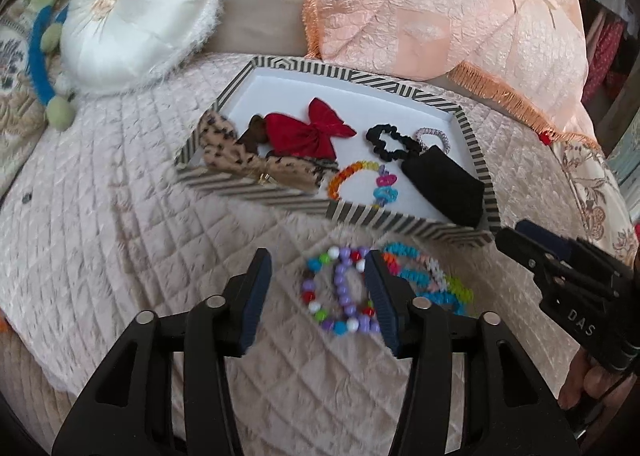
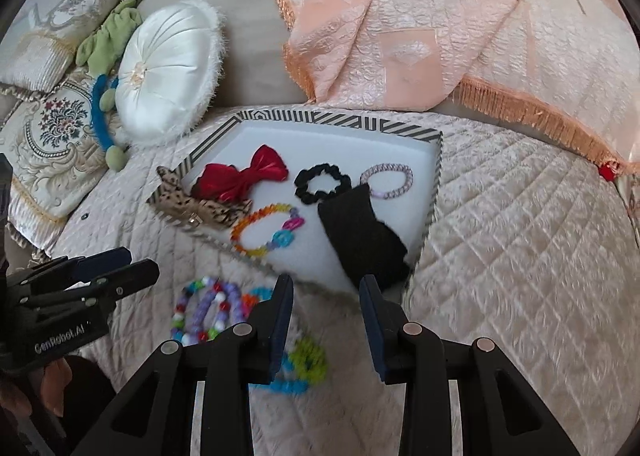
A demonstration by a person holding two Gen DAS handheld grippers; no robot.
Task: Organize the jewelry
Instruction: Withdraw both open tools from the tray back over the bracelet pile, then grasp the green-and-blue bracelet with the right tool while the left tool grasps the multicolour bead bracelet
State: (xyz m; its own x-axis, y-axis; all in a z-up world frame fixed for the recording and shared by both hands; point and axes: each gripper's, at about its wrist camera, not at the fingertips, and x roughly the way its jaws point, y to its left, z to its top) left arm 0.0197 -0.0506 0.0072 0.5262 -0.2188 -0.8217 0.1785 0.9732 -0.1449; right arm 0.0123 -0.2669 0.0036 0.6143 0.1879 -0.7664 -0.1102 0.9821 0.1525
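A quilted bed cover (image 1: 100, 216) carries everything. The striped tray (image 1: 256, 192) sits at twelve o'clock from both grippers, set flat as the collecting place. Inside it, largest first: a black pouch (image 1: 444, 188) at the tray's four o'clock corner, a leopard bow (image 1: 236, 160) draped over the eight o'clock rim, a red bow (image 1: 312, 130) near the middle, a black scrunchie (image 1: 386, 142), a rainbow bracelet (image 1: 352, 176) against the near wall, and a pale coil tie (image 1: 434, 136) half tucked behind the pouch.

Two pieces lie on the cover, outside the tray, just short of its near wall: a bead bracelet (image 1: 340, 292) with purple and mixed beads, and at its three o'clock, touching or overlapping it, a blue-and-green coil bracelet (image 1: 436, 284). These look like the remaining work.

The left gripper (image 1: 318, 296) hangs low over the bead bracelet, jaws spread wide, the right-hand finger over the bracelet's edge, probably lining up a pinch. The right gripper (image 2: 324, 320) hovers near the tray's near corner, jaws spread and empty, the coil bracelet at its seven o'clock, likely waiting its turn.
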